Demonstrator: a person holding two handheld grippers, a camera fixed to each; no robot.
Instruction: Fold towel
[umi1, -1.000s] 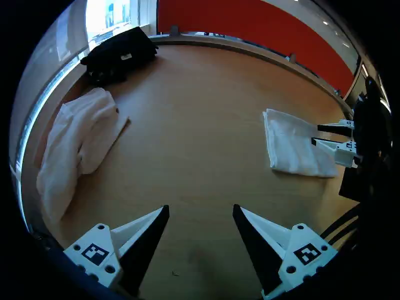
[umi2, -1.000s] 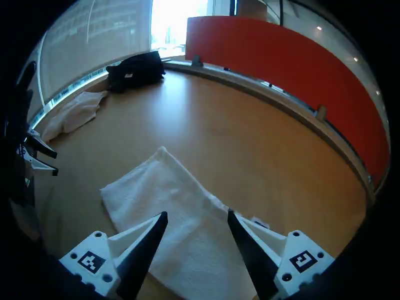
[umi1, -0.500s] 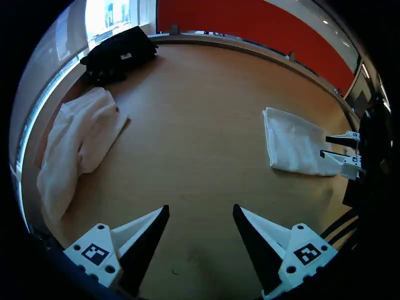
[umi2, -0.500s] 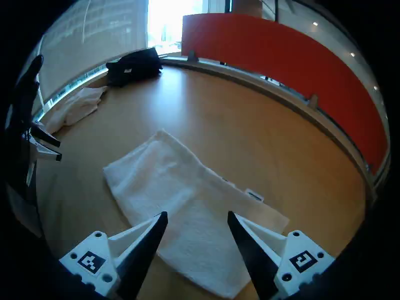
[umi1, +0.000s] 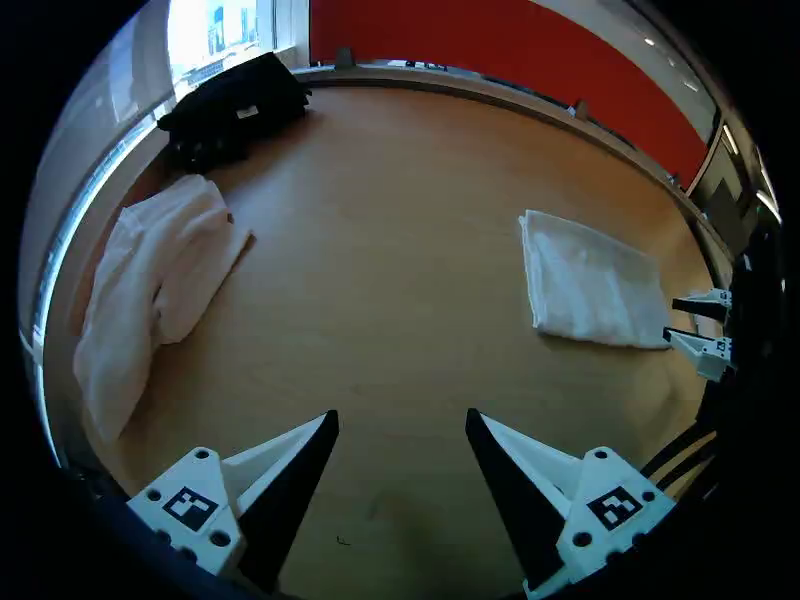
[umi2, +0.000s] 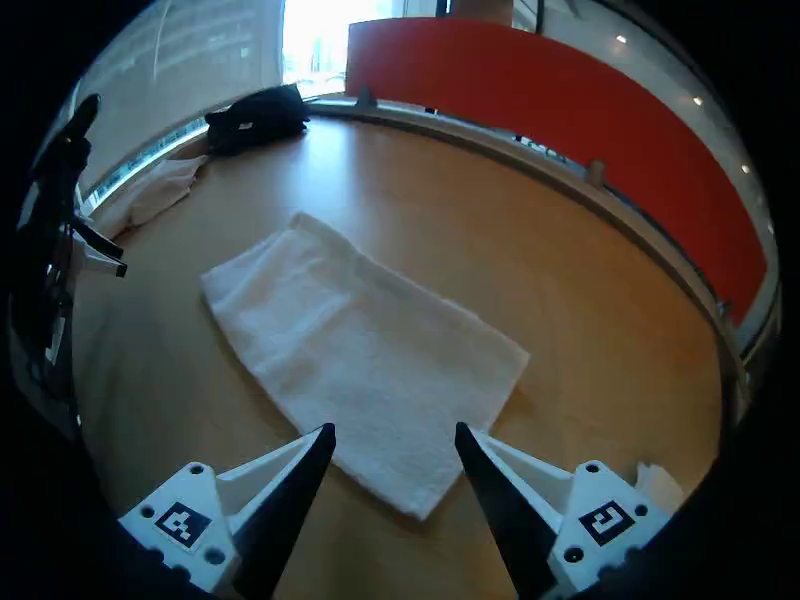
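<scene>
A folded white towel (umi2: 355, 345) lies flat on the wooden table (umi2: 560, 330), just ahead of my right gripper (umi2: 393, 440), which is open and holds nothing. In the left gripper view the same towel (umi1: 590, 285) lies at the right, with the right gripper (umi1: 700, 325) at its near right edge. My left gripper (umi1: 402, 425) is open over bare wood, well to the left of the towel. A loose heap of white cloth (umi1: 150, 290) lies at the table's left side.
A black bag (umi1: 235, 105) sits at the far left corner near the window. A red partition (umi2: 590, 130) runs along the table's far edge. A small white scrap (umi2: 660, 485) lies by my right finger. The left gripper (umi2: 95, 255) shows at the left.
My right gripper has drawn back from over the towel, so the whole folded towel now lies in front of it. The left gripper has barely moved.
</scene>
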